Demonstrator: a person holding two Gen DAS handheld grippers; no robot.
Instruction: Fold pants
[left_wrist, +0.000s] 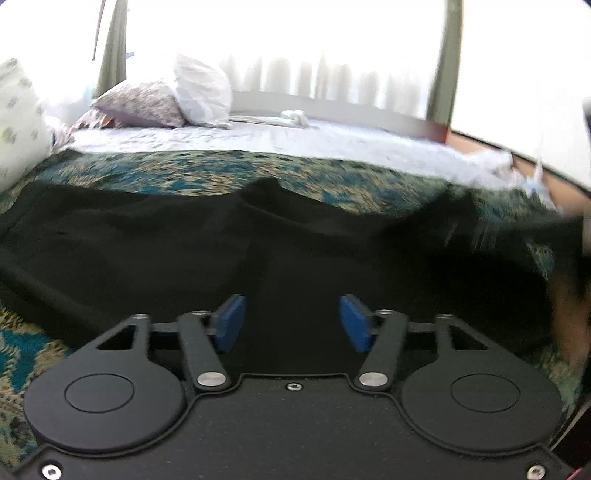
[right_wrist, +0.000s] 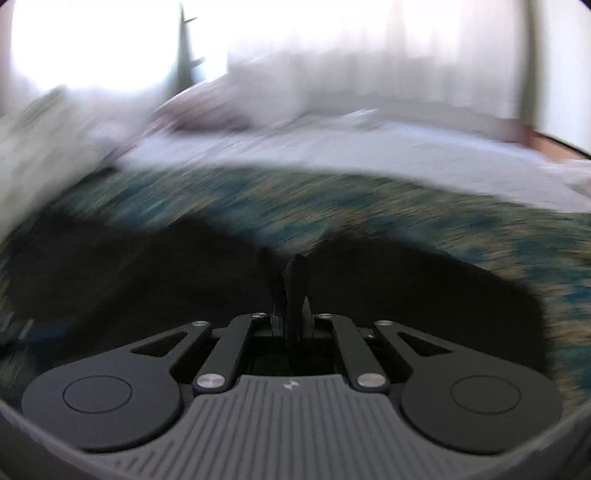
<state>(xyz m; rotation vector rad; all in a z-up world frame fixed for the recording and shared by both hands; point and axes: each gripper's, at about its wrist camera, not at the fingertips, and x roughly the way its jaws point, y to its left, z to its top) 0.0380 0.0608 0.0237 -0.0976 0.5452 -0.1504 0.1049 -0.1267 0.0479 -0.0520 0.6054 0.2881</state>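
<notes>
On the bed, over a teal and tan patterned blanket (left_wrist: 207, 173), the black pants (left_wrist: 147, 243) are lying spread wide. The left gripper (left_wrist: 291, 321) is hovering just above the dark cloth, its blue pads (left_wrist: 231, 321) standing partly apart with nothing pinched between them. The right gripper (right_wrist: 291, 291) is sitting closed, its jaws pressed together on a fold of the pants (right_wrist: 406, 288); that view is smeared by blur. Two pillows (left_wrist: 177, 98) are resting at the far corner of the pale sheet (left_wrist: 295, 140).
</notes>
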